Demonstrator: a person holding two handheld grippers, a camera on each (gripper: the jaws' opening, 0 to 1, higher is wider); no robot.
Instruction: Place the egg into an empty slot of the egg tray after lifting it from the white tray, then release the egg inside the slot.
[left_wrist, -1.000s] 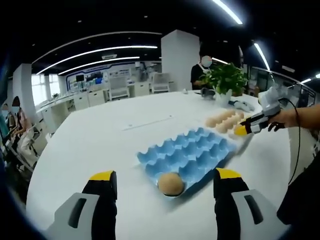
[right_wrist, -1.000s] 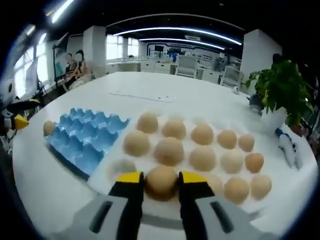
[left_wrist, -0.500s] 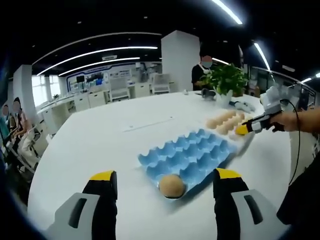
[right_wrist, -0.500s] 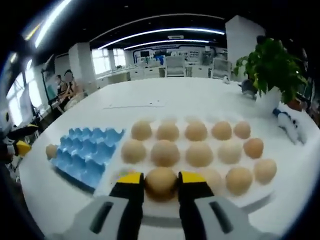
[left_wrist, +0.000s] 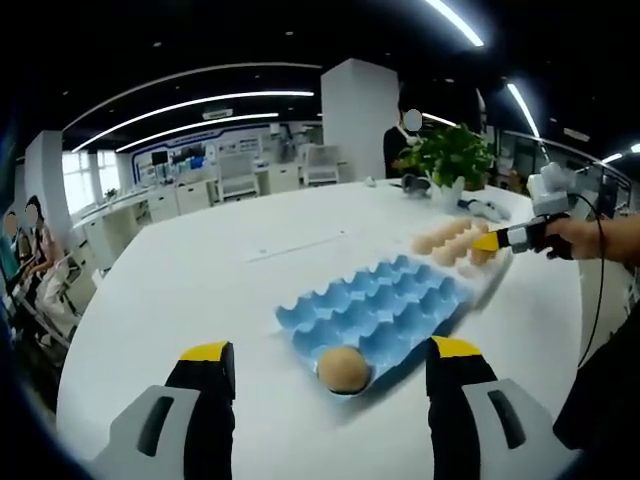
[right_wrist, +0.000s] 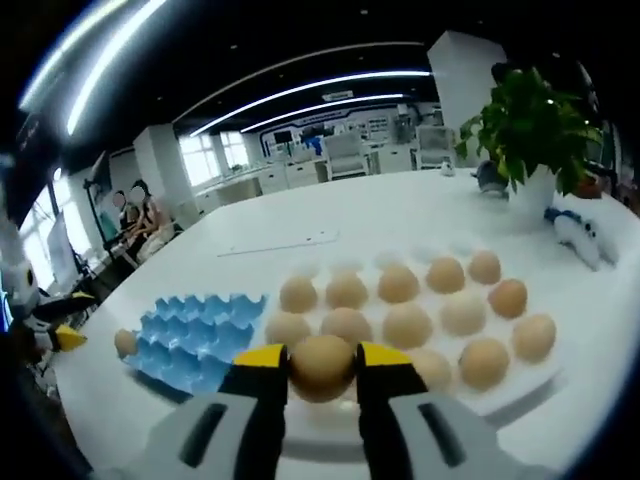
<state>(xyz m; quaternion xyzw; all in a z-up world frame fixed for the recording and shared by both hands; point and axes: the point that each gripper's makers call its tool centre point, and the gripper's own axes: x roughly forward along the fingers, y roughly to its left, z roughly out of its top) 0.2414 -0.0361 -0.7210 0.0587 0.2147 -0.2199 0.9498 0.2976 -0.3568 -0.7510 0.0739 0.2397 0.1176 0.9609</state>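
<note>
Right claw (right_wrist: 322, 372) is clamped on an egg (right_wrist: 322, 366), yellow-tipped jaws pressing it from both sides, held above the near edge of the white tray (right_wrist: 548, 378). White tray carries rows of tan eggs (a couple paler). Blue egg tray (right_wrist: 196, 330) sits just left of it on the white bench (right_wrist: 400, 215), touching or nearly so; one lone egg (right_wrist: 125, 343) in its far-left corner slot, the other slots visible look empty.

Left claw (left_wrist: 330, 365) hangs with jaws wide apart, gripping nothing, low over the bench in front of the blue egg tray (left_wrist: 375, 310); the lone egg (left_wrist: 342, 368) sits in the nearest corner slot between the jaws' line of sight. Potted plant (right_wrist: 532, 120) at the far right of the bench. No readable writing or labels anywhere.
</note>
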